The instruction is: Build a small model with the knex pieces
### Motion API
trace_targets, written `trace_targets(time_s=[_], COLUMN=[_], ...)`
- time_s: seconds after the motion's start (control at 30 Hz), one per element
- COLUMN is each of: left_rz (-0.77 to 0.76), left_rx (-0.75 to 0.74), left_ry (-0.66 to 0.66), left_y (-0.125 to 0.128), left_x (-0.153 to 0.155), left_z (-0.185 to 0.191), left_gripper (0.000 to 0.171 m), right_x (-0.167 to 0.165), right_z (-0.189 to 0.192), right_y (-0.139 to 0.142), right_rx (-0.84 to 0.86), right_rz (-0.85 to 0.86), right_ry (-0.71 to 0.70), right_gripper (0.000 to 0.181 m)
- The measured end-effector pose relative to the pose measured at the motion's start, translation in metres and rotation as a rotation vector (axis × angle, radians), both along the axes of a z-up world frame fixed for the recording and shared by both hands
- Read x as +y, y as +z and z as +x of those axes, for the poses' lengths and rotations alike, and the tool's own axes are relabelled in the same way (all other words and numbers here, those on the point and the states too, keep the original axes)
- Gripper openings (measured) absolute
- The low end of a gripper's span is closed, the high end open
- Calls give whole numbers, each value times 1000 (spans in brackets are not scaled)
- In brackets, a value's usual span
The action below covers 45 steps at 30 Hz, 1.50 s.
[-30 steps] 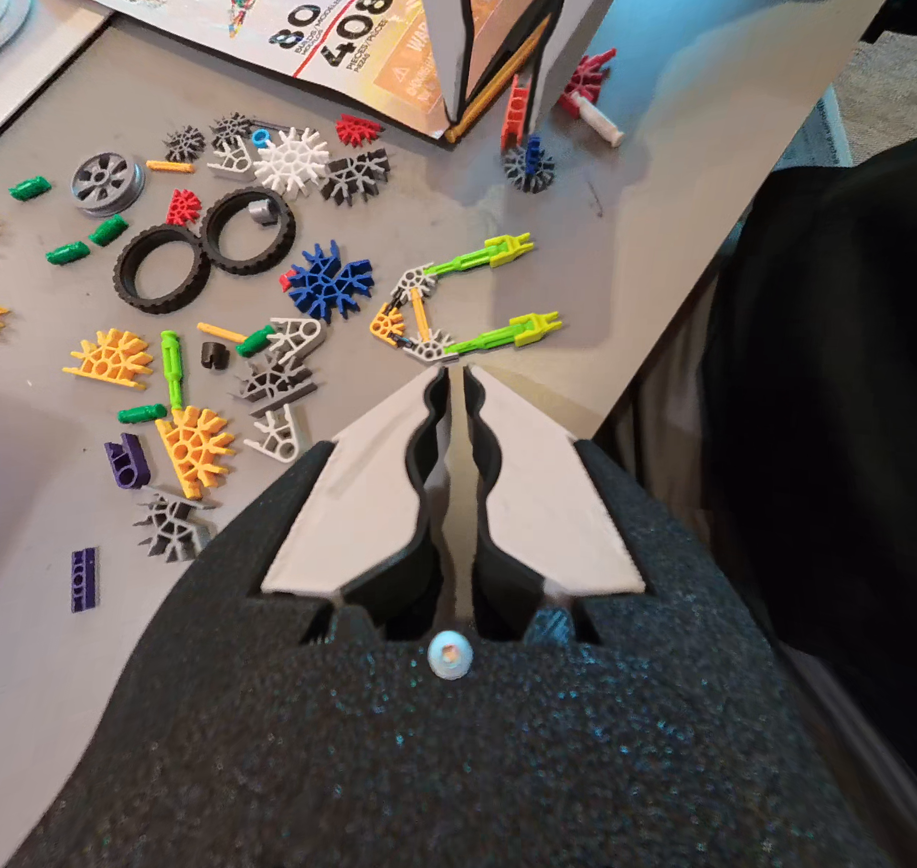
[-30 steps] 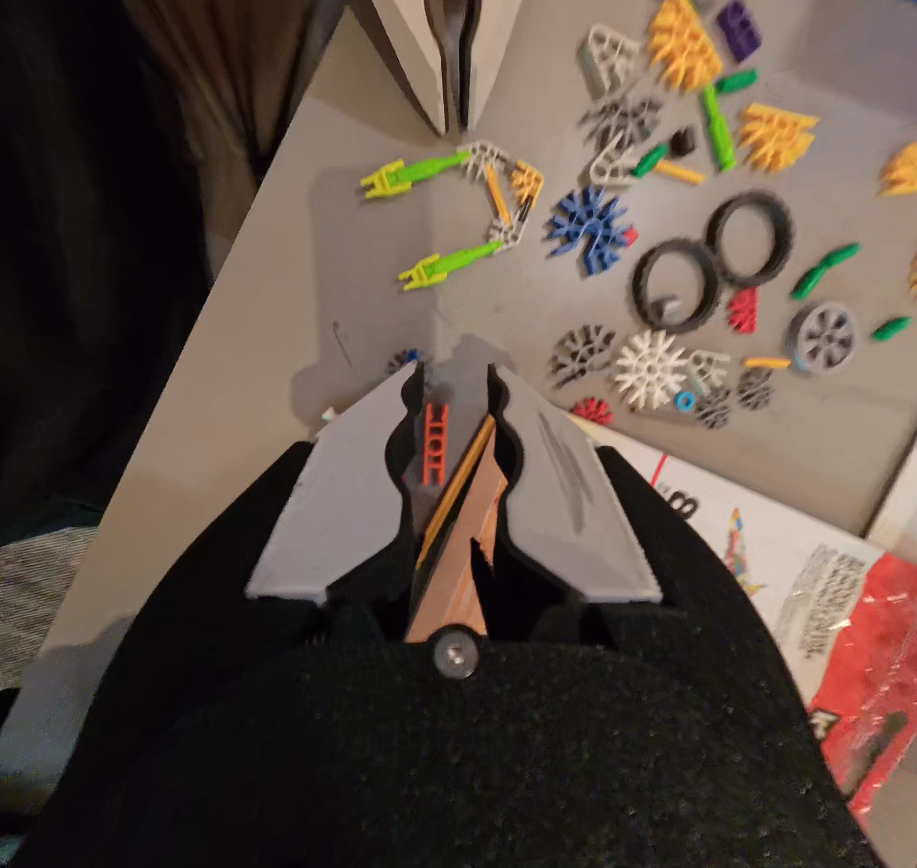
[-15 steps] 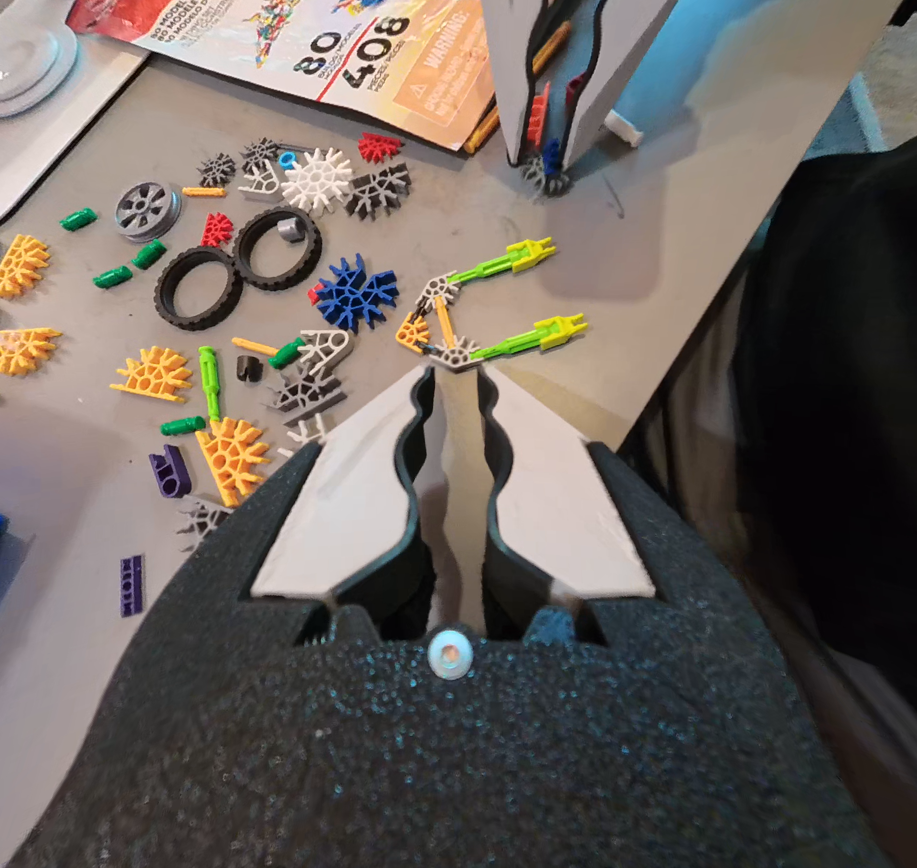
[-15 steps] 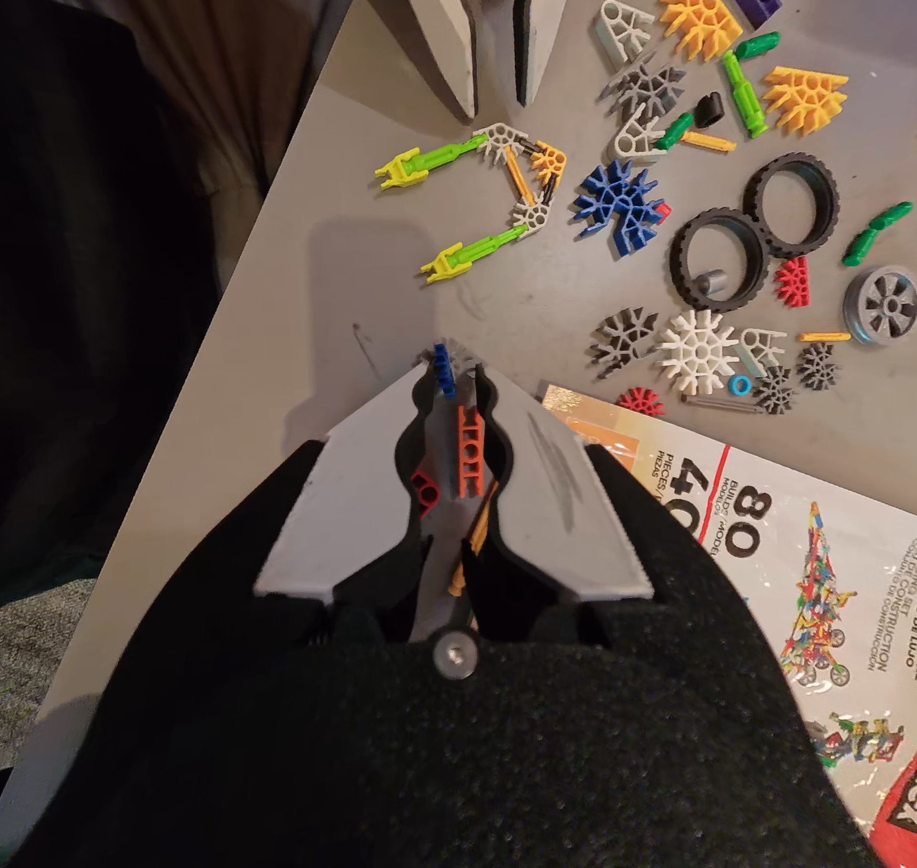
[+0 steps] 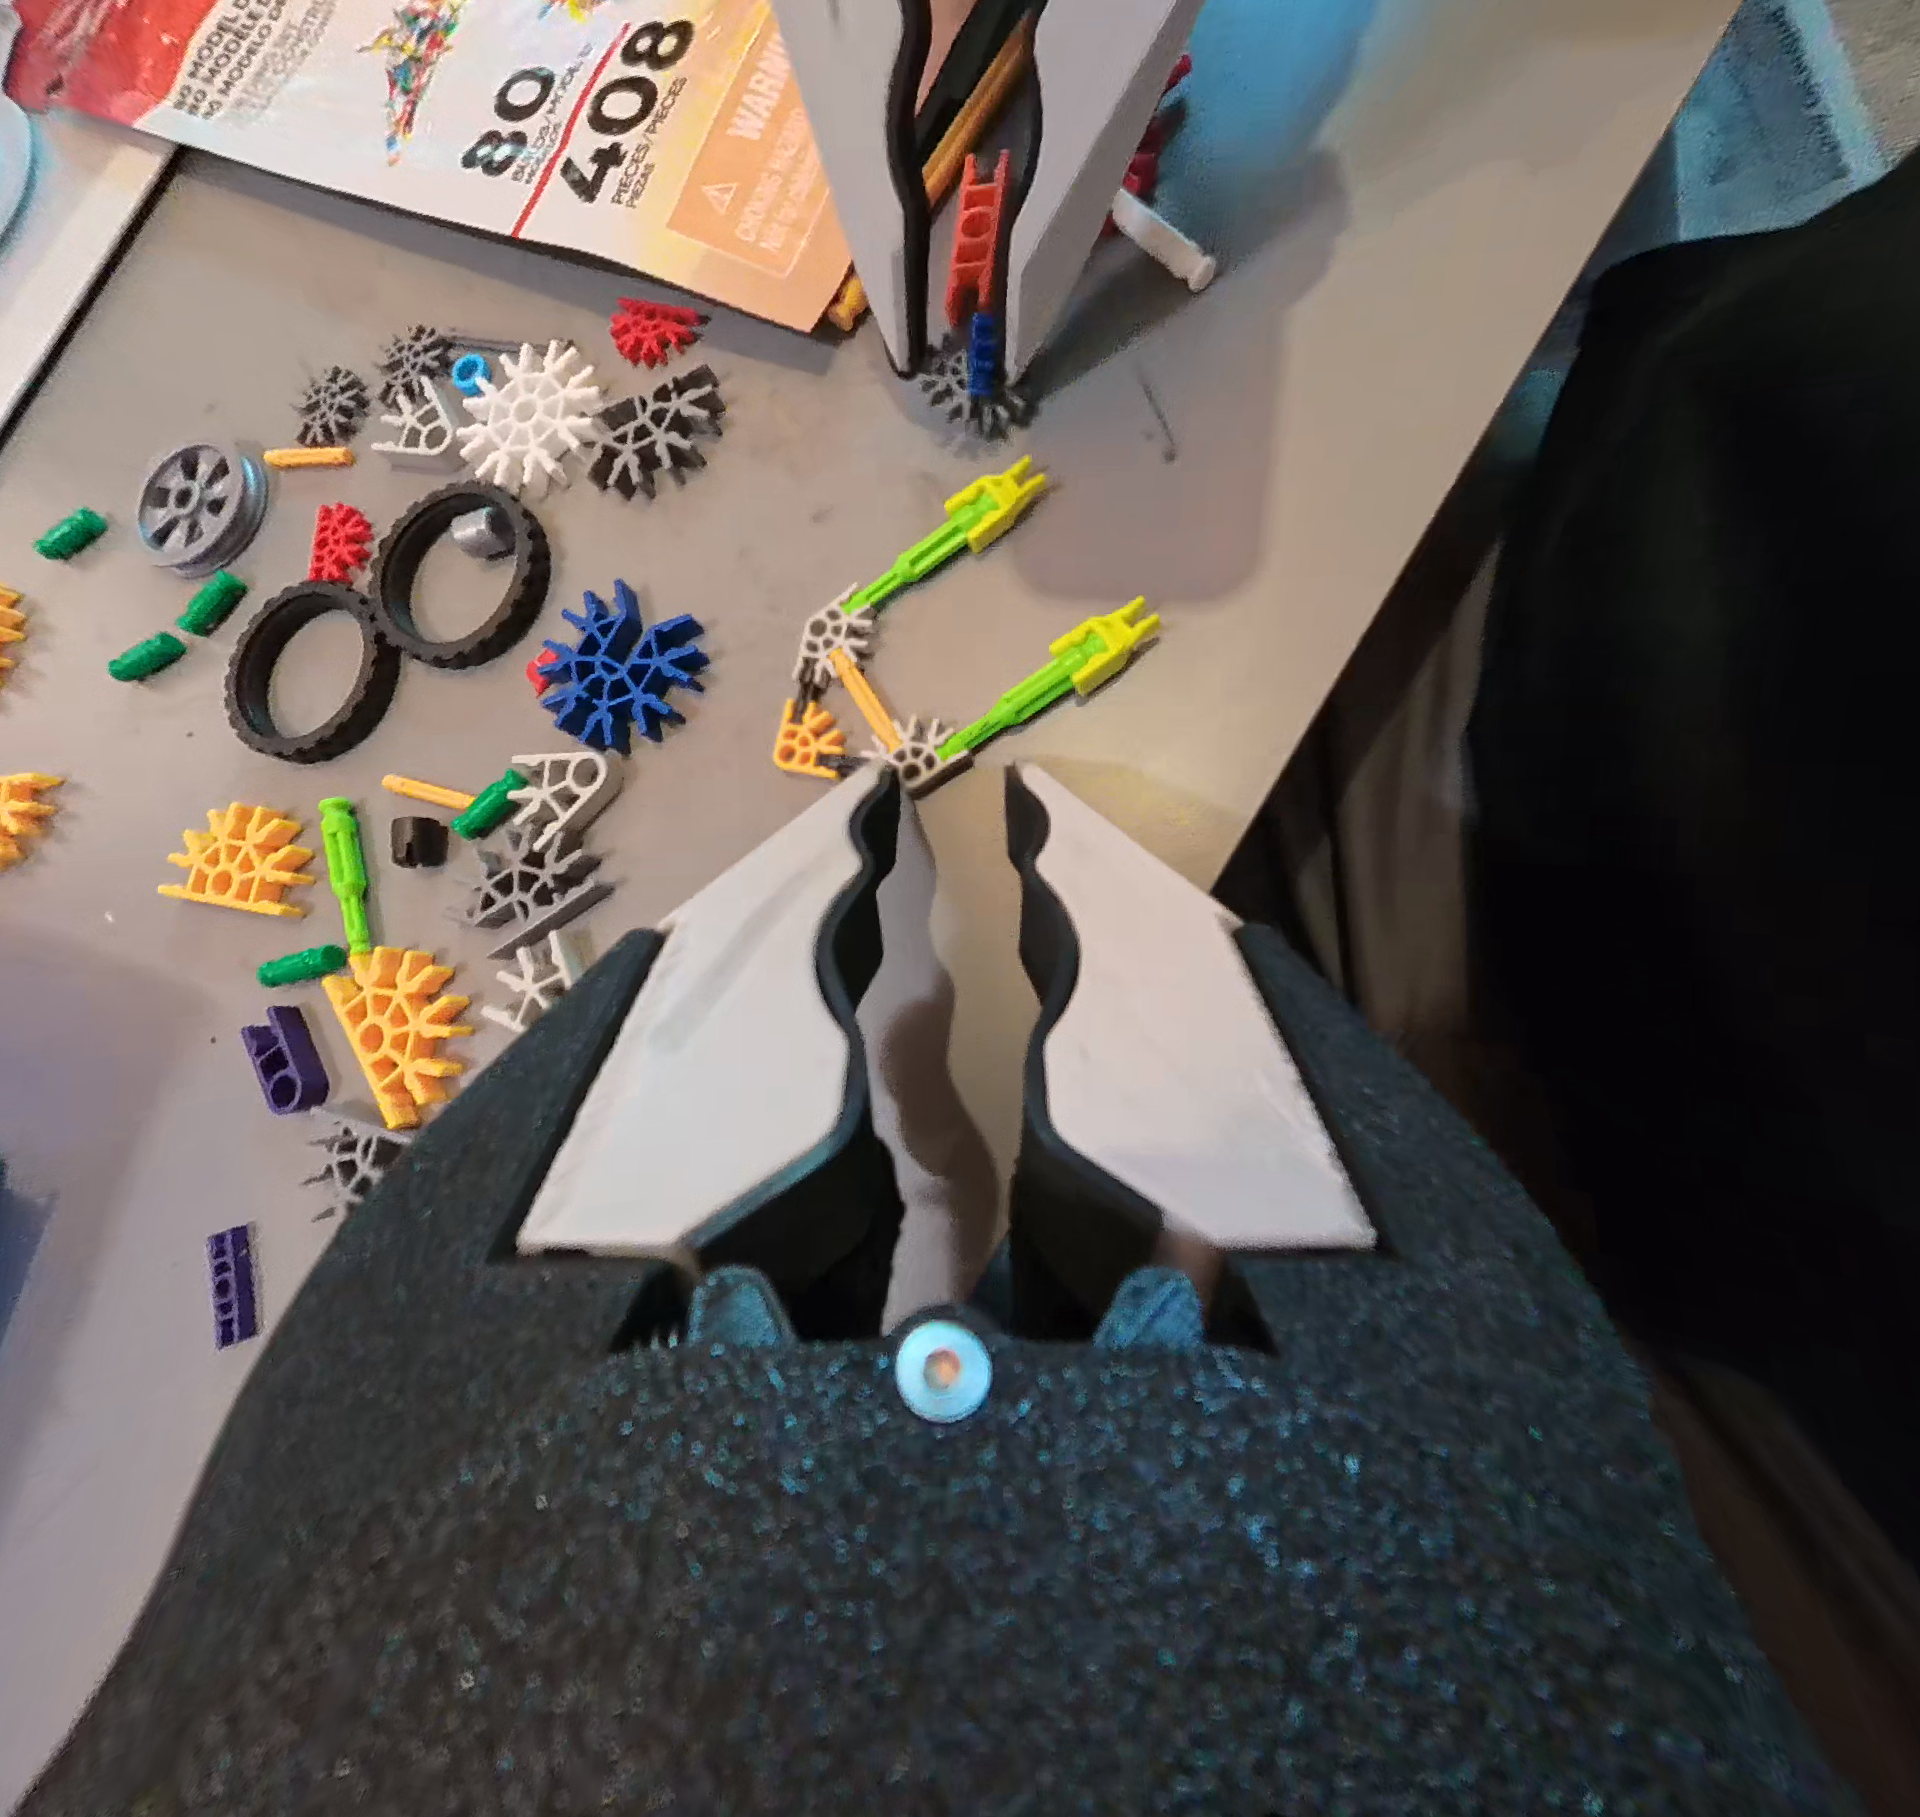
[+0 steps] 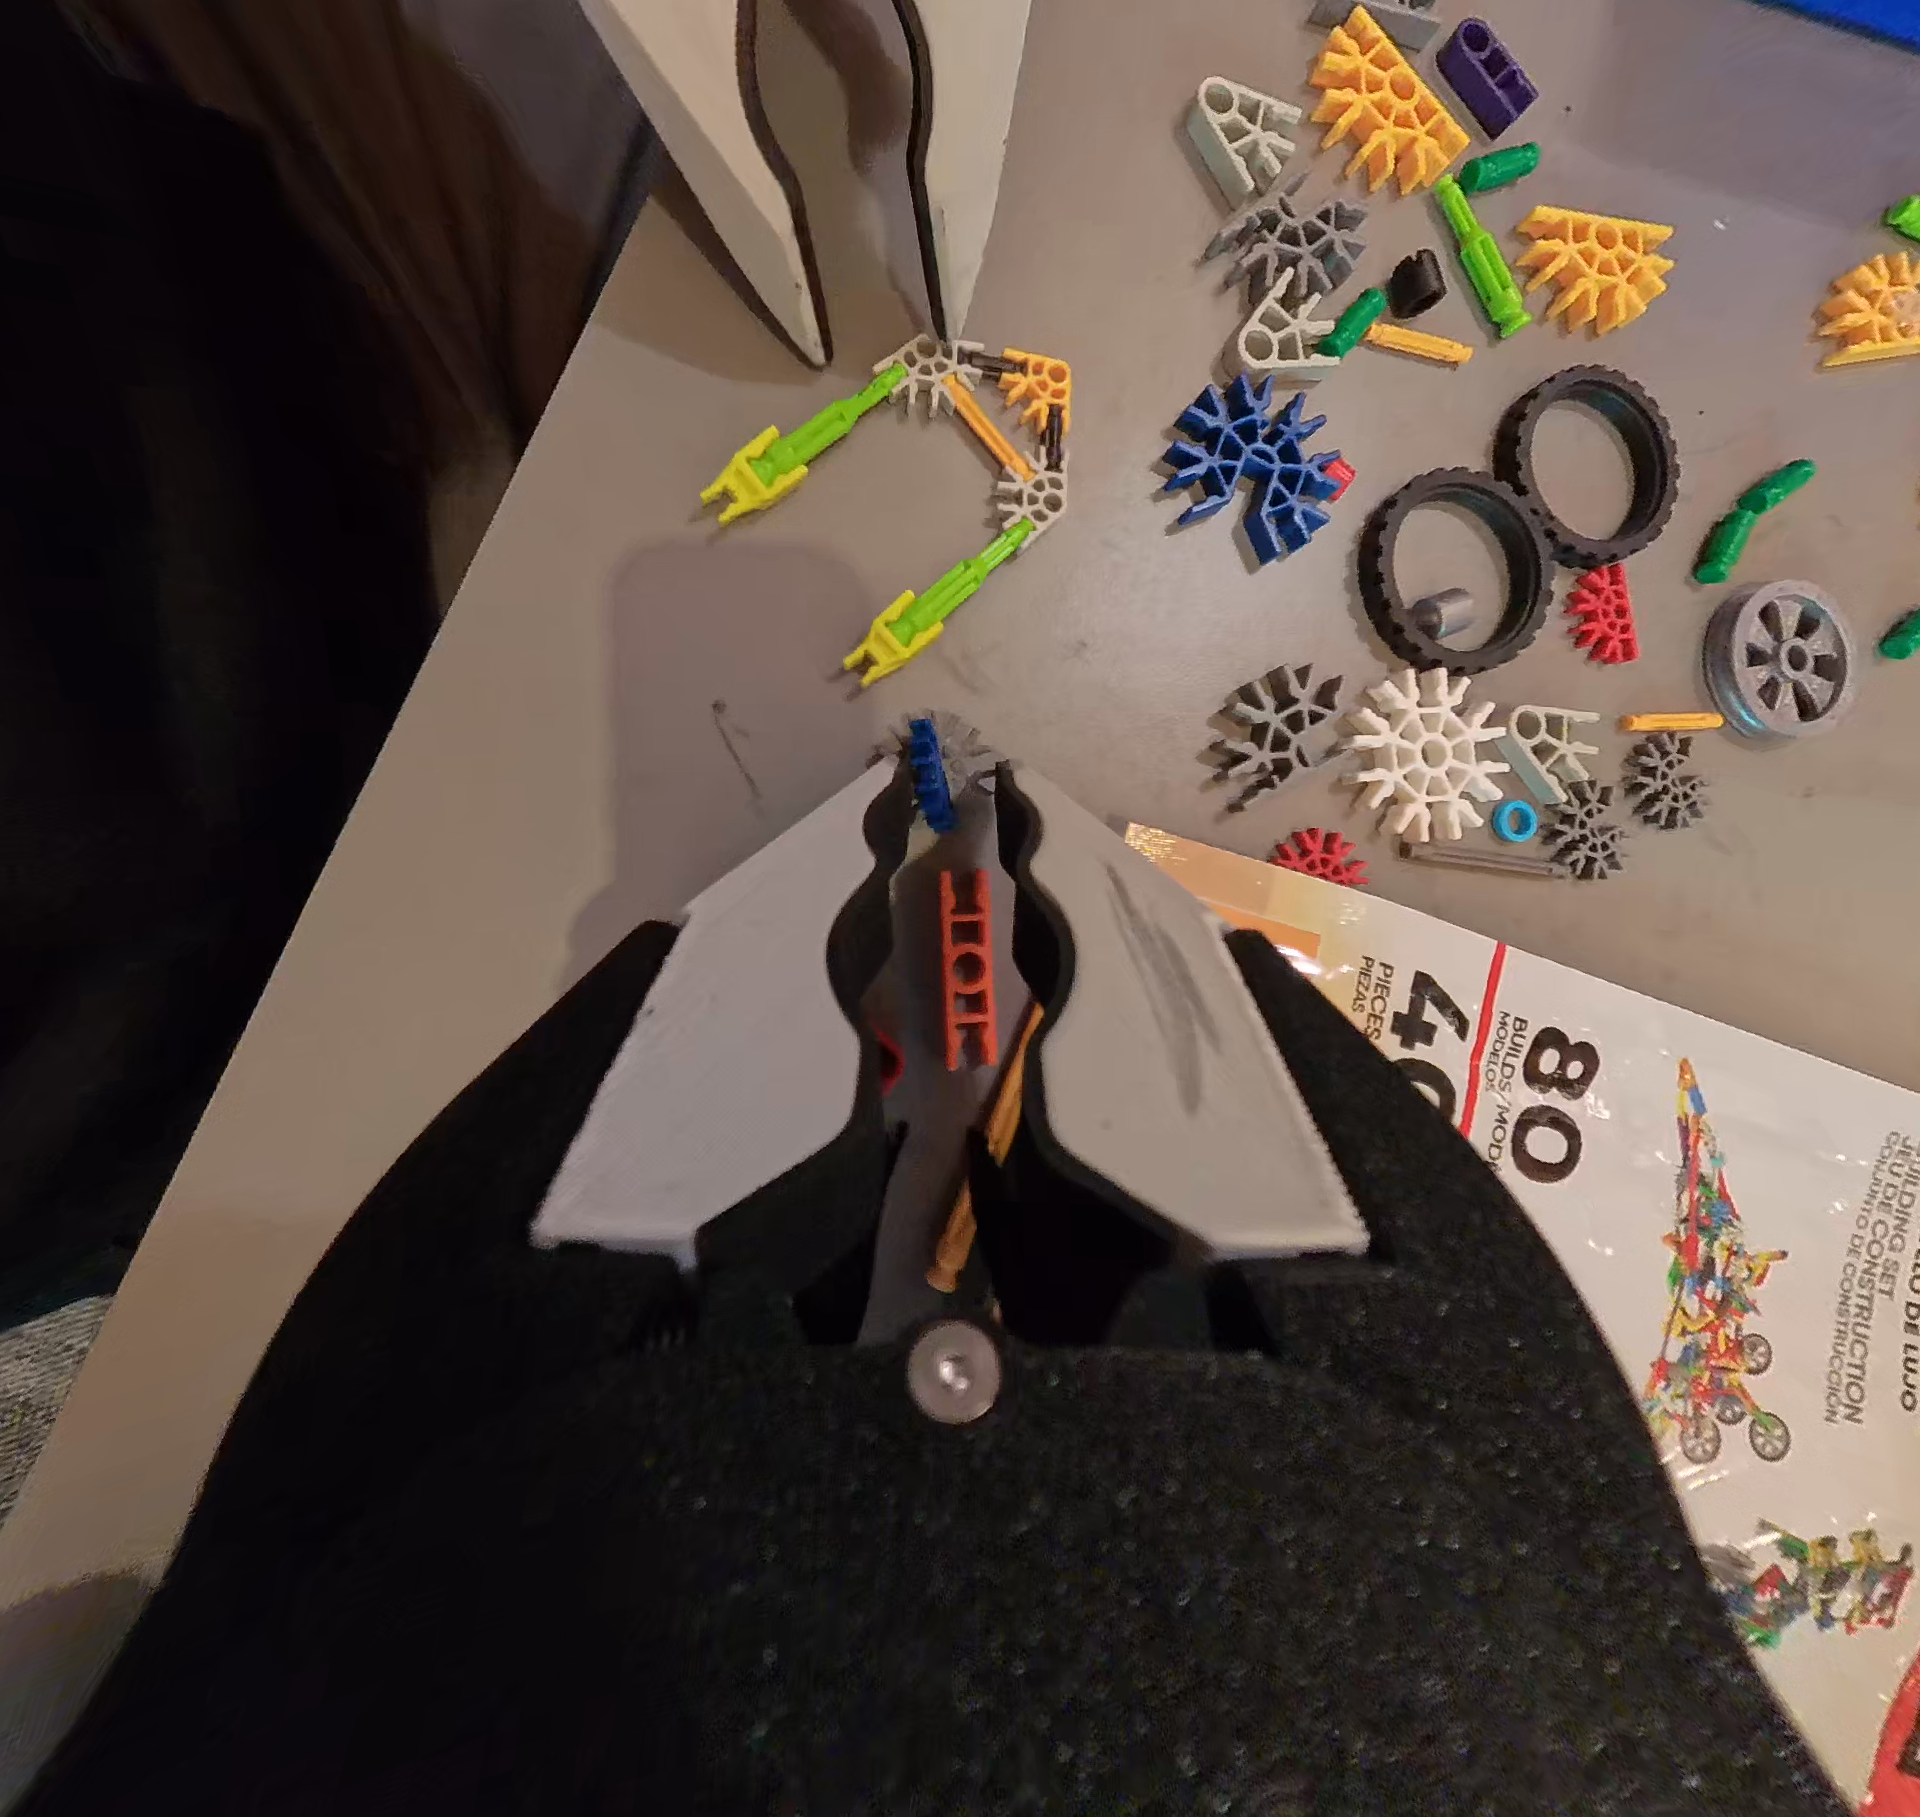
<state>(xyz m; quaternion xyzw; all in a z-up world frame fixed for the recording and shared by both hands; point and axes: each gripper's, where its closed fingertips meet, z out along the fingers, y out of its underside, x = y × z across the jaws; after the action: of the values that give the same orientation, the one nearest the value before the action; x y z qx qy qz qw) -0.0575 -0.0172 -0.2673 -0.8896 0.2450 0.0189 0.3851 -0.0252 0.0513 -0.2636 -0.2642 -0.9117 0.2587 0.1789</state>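
Note:
My right gripper is at the table, its jaws closed narrowly on a blue connector slotted into a grey snowflake connector. It also shows in the left wrist view. An orange ladder piece and a tan rod lie under its fingers. My left gripper is open a little and empty. Its left fingertip is at the near grey connector of a small assembly of grey and orange connectors, a yellow rod and two green rods with yellow clips.
Loose pieces lie to the left: two black tyres, a blue connector, a white snowflake, a grey wheel hub, yellow fans. A printed sheet lies at the back. The table edge runs on the right. My right fingertips sit around 8 centimetres from my left ones. My right tips are roughly 4 centimetres from the orange ladder piece.
My left gripper's jaws have opened from nearly shut to a small gap. My right gripper has come down over the blue and grey connector and narrowed on it.

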Motion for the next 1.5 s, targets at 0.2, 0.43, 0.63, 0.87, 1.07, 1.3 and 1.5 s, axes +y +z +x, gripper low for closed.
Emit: trace_targets(time_s=[0.2, 0.43, 0.63, 0.87, 1.07, 1.3, 1.5], left_rz=[44, 22, -10, -23, -20, 10, 6], left_rx=[-32, -18, -55, -84, -111, -85, -88], left_ry=[-18, -104, -149, -85, 64, 102, 131], left_y=[11, 5, 1, 0, -1, 2, 6], left_x=[4, 15, 20, 26, 28, 22, 20], left_z=[-6, -8, 1, 4, 6, 16, -4], left_gripper=[30, 54, 54, 36, 36, 52, 55], right_x=[3, 4, 3, 9, 12, 13, 12], right_z=[-1, 0, 0, -1, -2, -2, -1], right_y=[5, 3, 3, 5, 7, 11, 16], right_rx=[41, 62, 74, 86, 97, 113, 126], right_rz=[-26, -29, -24, -30, -37, -42, -46], right_ry=[-8, 5, 15, -1, -14, -17, -14], right_gripper=[14, 14, 15, 14, 14, 14, 14])
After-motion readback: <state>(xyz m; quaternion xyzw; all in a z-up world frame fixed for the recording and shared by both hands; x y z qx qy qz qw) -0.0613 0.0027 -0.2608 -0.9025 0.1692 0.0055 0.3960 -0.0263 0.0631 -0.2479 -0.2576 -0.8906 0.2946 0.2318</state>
